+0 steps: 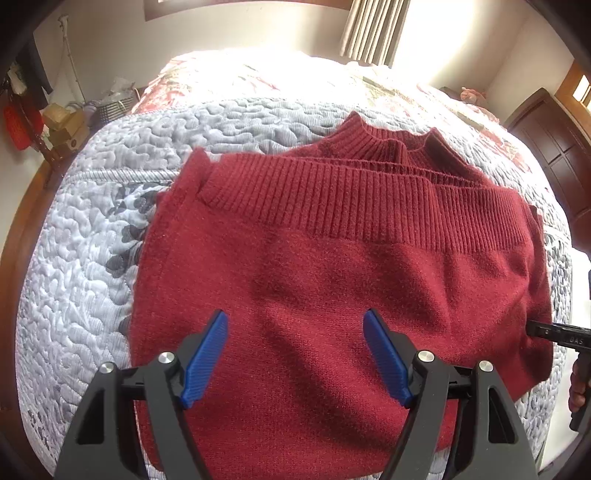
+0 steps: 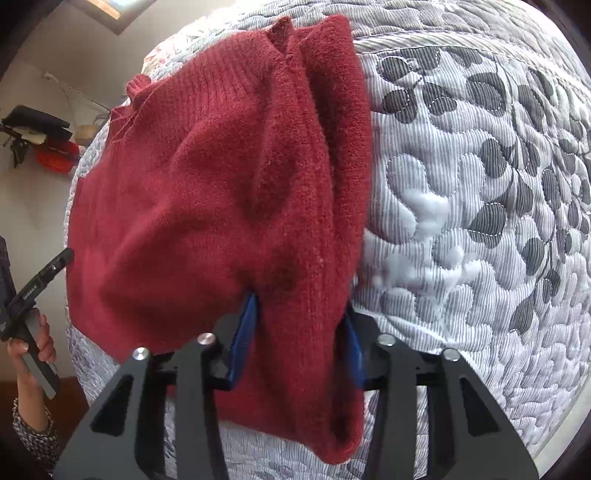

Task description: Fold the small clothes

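— Where are you working?

— In a bedroom, at a bed [image 1: 92, 229] covered by a grey-white quilt stitched with dark leaf shapes. Curtains [image 1: 373, 29] hang behind it with bright light beside them, and a dark wooden cabinet [image 1: 554, 147] stands at the right.

— And the garment?

— A red knit sweater [image 1: 332, 266] lies on the quilt, already doubled over: the ribbed hem runs across just below the ribbed collar, which points toward the far side of the bed.

— What is your left claw [image 1: 295, 354] doing?

— It hovers over the near part of the sweater with its blue pads [image 1: 205, 362] spread wide and nothing between them. My left hand [image 2: 31, 347] grips the handle from below, a patterned sleeve at the wrist, off the left edge of the sweater as the right camera sees it.

— The right claw [image 2: 299, 339]?

— It is clamped on the sweater's right edge. A thick bunch of folded knit fills the gap between the pads [image 2: 245, 332], and the fabric drapes down over the front of the claw. From the left camera, only its black tip shows, touching the sweater's right side.
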Action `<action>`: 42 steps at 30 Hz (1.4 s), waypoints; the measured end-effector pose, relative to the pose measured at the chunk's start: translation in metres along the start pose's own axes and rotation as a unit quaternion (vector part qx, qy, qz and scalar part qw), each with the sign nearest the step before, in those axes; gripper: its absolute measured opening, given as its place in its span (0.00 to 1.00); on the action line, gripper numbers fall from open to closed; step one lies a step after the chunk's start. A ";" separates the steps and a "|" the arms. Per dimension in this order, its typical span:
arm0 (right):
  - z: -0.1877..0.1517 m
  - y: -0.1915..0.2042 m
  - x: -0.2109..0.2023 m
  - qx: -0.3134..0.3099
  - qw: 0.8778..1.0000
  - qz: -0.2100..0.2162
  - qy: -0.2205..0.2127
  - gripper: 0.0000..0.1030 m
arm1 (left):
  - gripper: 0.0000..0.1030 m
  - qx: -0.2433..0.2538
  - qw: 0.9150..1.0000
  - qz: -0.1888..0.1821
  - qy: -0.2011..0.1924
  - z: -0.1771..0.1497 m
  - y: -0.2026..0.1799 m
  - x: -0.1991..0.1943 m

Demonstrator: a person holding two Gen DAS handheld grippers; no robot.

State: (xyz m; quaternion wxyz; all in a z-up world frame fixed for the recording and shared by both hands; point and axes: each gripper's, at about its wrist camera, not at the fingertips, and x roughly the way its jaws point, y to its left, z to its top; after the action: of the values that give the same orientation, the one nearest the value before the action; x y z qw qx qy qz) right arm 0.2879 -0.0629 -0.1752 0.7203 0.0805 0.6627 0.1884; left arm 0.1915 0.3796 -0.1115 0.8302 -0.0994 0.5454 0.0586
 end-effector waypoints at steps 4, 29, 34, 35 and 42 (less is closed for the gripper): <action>-0.001 -0.004 -0.012 0.023 0.999 0.050 -0.003 0.18 | 0.75 0.003 1.000 0.001 -0.005 0.002 0.001 -0.001; 0.009 0.023 -0.017 0.028 0.999 0.020 0.017 0.16 | 0.84 0.022 0.998 -0.021 0.061 0.003 0.018 0.061; 0.016 0.067 -0.044 -0.013 1.000 0.017 0.007 0.15 | 0.83 0.014 0.999 -0.031 0.038 0.015 0.019 0.031; 0.019 0.080 -0.046 -0.025 1.000 0.013 0.007 0.16 | 0.83 0.011 0.999 -0.035 0.034 0.017 0.020 0.025; 0.027 0.182 -0.047 -0.125 0.992 0.005 0.012 0.15 | 0.84 -0.012 0.999 -0.049 0.019 0.020 0.037 0.004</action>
State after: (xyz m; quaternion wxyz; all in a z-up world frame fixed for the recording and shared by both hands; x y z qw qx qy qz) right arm 0.2817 0.0895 -0.0620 0.7155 -0.0091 0.6424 0.2745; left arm 0.2035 0.4204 -0.1109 0.8201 -0.1374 0.5550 0.0225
